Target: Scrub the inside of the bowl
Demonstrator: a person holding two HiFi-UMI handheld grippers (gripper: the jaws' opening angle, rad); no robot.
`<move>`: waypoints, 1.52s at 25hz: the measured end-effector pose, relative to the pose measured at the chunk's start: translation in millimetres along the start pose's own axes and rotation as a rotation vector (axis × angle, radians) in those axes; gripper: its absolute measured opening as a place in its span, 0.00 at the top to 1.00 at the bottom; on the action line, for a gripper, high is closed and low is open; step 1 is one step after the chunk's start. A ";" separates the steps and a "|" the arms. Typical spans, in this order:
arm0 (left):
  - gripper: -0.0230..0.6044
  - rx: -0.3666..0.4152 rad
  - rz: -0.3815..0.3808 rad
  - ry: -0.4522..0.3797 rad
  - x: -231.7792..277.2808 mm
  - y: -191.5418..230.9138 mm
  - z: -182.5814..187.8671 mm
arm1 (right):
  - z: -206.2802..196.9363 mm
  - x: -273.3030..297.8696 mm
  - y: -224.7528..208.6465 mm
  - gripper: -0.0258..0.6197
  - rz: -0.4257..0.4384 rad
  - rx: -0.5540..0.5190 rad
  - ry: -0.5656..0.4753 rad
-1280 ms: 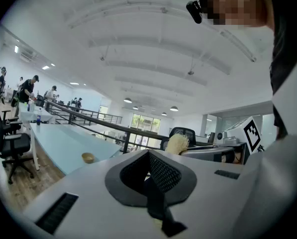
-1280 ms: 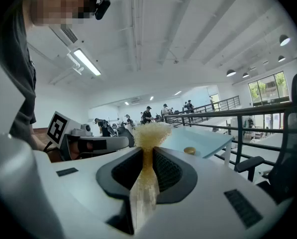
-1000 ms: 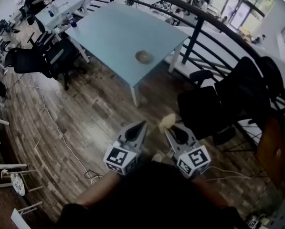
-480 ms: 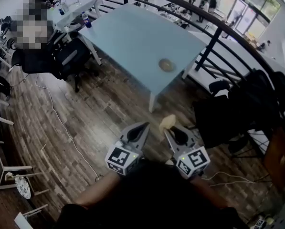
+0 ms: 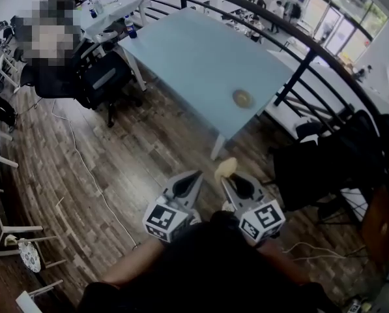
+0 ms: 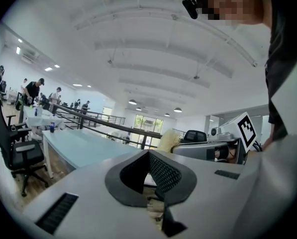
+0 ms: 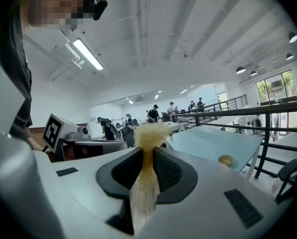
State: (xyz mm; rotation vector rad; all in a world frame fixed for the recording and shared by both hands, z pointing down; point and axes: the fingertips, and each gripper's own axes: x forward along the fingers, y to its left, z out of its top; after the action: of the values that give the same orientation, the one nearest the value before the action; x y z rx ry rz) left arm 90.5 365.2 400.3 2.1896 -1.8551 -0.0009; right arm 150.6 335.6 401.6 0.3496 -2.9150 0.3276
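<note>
A small tan bowl (image 5: 243, 98) sits near the right edge of a light blue table (image 5: 194, 57), well ahead of both grippers; the right gripper view also catches the bowl (image 7: 225, 160). My right gripper (image 5: 227, 178) is shut on a yellow sponge (image 5: 226, 167), whose frayed top sticks up above the jaws (image 7: 149, 132). My left gripper (image 5: 195, 177) is held beside it, shut with nothing between its jaws (image 6: 149, 154). Both are held close to the person's body over the wooden floor.
Black office chairs stand to the right (image 5: 318, 168) and at the table's left (image 5: 96, 77). A dark curved railing (image 5: 298, 70) runs behind the table. A white cable (image 5: 83, 175) trails across the floor. A second table (image 5: 109, 8) carries bottles.
The table and bowl have shifted right and lower in the head view as the person moves toward them. Both grippers keep their pose, the sponge still held.
</note>
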 end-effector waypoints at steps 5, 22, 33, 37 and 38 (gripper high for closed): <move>0.97 -0.022 0.029 0.004 1.1 22.0 0.3 | 2.1 23.3 -0.6 0.84 0.033 -0.001 0.017; 0.97 -0.011 -0.005 0.054 171.5 61.7 23.5 | 47.0 81.7 -164.5 0.84 0.019 0.001 -0.019; 0.97 0.009 -0.157 0.108 318.1 23.1 41.8 | 77.9 53.9 -301.7 0.84 -0.094 0.026 -0.091; 0.97 0.006 -0.200 0.117 347.7 16.8 50.7 | 83.9 46.2 -329.5 0.84 -0.138 0.038 -0.084; 0.97 0.005 -0.213 0.120 354.5 15.7 50.7 | 84.6 44.9 -335.3 0.84 -0.152 0.039 -0.085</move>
State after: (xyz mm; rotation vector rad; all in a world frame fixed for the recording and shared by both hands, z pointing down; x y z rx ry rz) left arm 130.1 9.3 416.0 2.3247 -1.5549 0.0912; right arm 178.9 -11.9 395.2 0.6019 -2.9447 0.3544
